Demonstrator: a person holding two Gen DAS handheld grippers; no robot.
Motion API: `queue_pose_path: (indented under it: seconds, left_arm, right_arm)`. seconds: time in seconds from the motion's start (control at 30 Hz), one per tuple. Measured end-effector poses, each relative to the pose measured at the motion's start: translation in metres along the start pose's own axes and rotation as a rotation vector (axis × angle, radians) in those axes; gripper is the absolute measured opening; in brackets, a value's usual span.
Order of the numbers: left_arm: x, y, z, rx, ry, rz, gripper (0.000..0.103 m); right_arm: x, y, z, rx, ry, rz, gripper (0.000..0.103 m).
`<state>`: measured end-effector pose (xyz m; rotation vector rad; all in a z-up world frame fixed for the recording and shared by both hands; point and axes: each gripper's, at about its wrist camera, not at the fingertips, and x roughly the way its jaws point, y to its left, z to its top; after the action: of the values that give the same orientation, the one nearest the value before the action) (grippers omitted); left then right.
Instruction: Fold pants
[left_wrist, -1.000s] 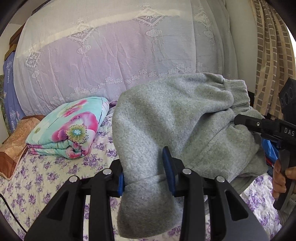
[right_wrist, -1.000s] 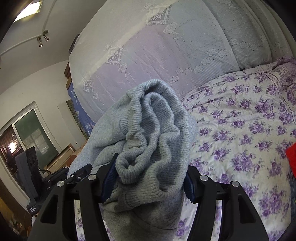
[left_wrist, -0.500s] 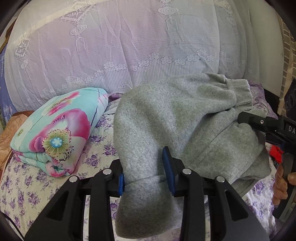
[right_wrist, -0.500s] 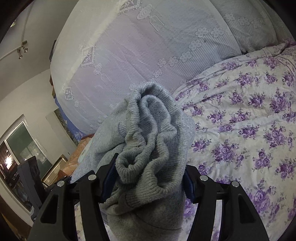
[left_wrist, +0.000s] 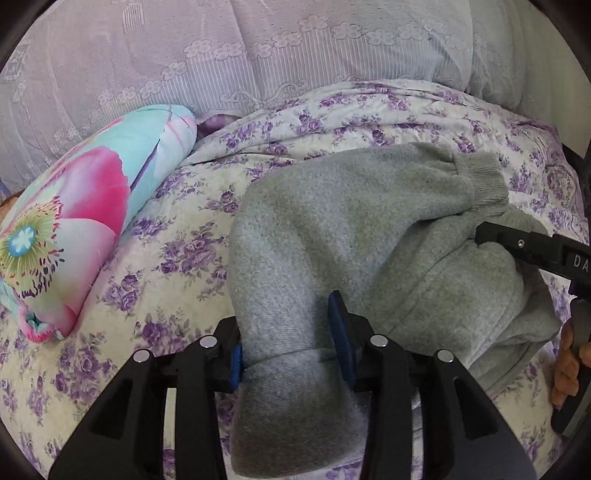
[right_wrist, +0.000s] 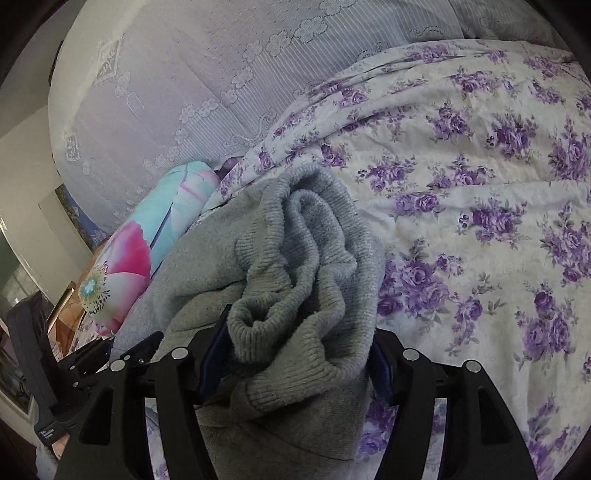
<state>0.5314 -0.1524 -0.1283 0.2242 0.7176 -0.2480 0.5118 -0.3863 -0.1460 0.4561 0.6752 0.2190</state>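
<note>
Holding the grey pants (left_wrist: 332, 229) at two separate places, you carry the garment as a bundle over the floral bedspread (left_wrist: 177, 258). Your left gripper (left_wrist: 291, 343) has its blue-padded tongs clamped on a thick fold of the smooth fleece body, which bulges out above and below the pads. Your right gripper (right_wrist: 291, 354) is clamped on a bunched ribbed band (right_wrist: 295, 266), either the waistband or a cuff; which one cannot be told. Two grips well apart probably serve to stretch an edge between them, so that the cloth can be laid flat rather than dropped in a heap.

In the left wrist view the pants lie in front of the left tongs, sloping toward the right gripper at the frame's right edge, with a ribbed band at the far upper right. Whether the lower folds already rest on the bedspread or hang just above it cannot be told. The fabric is heavy grey fleece, doubled over itself and rumpled, with no clean crease yet visible. A folded flowered quilt (left_wrist: 74, 229) lies to the left, apart from the pants, leaving bare bedspread beside it as a likely laying area.
</note>
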Motion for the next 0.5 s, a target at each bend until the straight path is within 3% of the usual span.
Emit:
queue_pose_path:
  seconds: [0.07,0.1,0.17,0.33,0.4,0.5]
  left_arm:
    - [-0.001,0.002,-0.002,-0.004,-0.008,0.007,0.046]
    - [-0.004,0.005,-0.003,-0.011,-0.013,0.009,0.05]
    - [-0.011,0.011,-0.004,-0.035,-0.043,0.046,0.07]
    - [-0.031,0.032,0.007,-0.12,-0.095,0.077,0.073]
    - [-0.036,0.035,0.011,-0.139,-0.103,0.083,0.073]
    - [-0.035,0.026,0.013,-0.104,-0.092,0.091,0.073]
  right_arm:
    - [0.0,0.0,-0.003,-0.012,-0.012,-0.045,0.084]
    - [-0.001,0.0,-0.004,-0.014,-0.019,-0.067,0.087]
    - [-0.008,-0.002,-0.003,-0.014,-0.037,-0.075,0.088]
    - [-0.062,0.022,0.005,-0.079,-0.281,-0.108,0.088]
    - [-0.08,0.046,0.007,-0.156,-0.36,-0.073,0.081]
    - [-0.069,0.08,0.007,-0.287,-0.31,-0.08,0.05]
